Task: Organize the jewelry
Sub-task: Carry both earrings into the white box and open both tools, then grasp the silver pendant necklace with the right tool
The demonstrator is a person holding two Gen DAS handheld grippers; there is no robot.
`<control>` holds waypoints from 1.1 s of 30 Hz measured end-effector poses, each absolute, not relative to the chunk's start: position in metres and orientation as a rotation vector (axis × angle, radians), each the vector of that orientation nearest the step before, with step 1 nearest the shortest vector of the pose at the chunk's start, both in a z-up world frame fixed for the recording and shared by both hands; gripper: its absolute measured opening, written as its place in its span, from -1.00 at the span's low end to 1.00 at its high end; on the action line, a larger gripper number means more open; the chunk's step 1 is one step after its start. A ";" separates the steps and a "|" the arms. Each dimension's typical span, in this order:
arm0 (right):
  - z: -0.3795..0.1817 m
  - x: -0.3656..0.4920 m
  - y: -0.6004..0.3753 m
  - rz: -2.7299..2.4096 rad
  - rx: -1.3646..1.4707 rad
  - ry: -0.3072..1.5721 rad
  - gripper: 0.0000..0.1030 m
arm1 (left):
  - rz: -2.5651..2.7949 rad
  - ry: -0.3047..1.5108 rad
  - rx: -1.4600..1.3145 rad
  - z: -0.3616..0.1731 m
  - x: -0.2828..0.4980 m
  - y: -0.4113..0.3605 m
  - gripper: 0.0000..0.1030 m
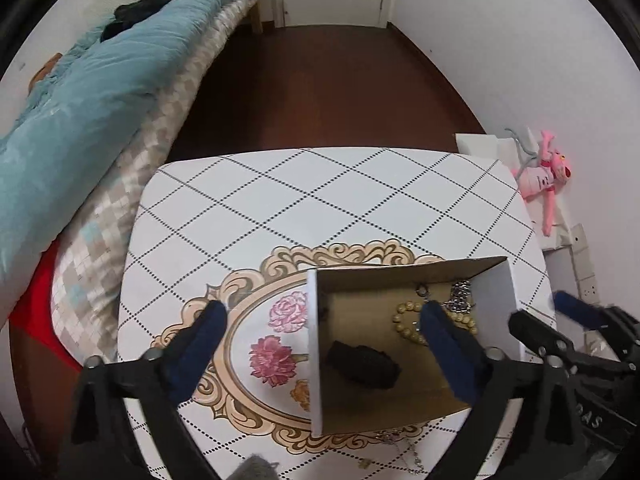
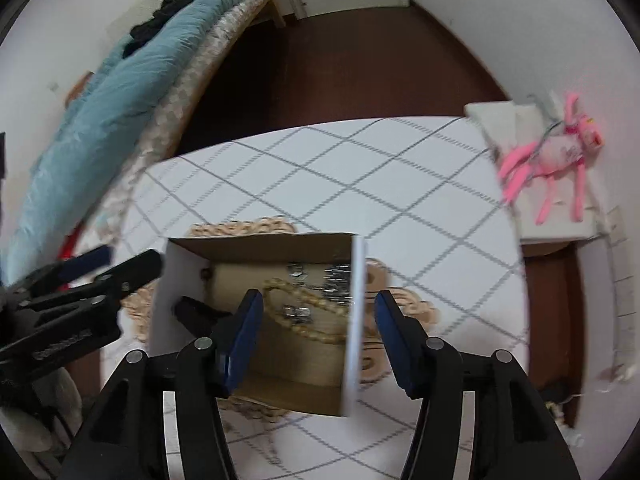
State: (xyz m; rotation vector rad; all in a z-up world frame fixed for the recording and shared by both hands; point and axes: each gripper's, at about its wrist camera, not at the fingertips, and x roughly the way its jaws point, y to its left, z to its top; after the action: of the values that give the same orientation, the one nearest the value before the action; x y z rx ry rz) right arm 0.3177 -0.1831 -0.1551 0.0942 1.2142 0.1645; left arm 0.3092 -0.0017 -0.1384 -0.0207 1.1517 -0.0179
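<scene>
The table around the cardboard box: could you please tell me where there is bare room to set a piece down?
The table is bare across its far half, between the box and the far edge. Its left part, over the flower print, is bare too. The near edge is crowded: a thin chain lies there, with both tongs close by.

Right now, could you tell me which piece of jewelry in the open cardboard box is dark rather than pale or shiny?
The chunky black piece, lying apart from the beige bead strand and silver chain.
</scene>
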 end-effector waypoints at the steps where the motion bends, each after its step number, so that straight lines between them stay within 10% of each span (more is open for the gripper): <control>1: -0.154 0.315 -0.182 0.138 0.057 1.208 0.56 | -0.004 1.137 -0.016 -0.139 0.306 0.000 1.00; 4: -0.155 0.311 -0.179 0.092 -0.017 1.205 0.97 | 0.022 1.122 0.004 -0.139 0.301 0.001 1.00; 21: -0.118 0.259 -0.177 0.098 0.020 1.082 1.00 | 0.118 1.004 0.040 -0.105 0.238 0.017 1.00; 33: -0.200 0.204 -0.131 0.279 0.070 1.184 0.96 | 0.187 1.293 0.011 -0.215 0.177 0.064 0.99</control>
State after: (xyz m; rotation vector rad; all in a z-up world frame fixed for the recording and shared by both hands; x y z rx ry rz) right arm 0.2040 -0.1312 -0.1998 0.0697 1.1845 0.2788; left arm 0.1774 0.0639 -0.2146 0.0111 1.2932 0.1872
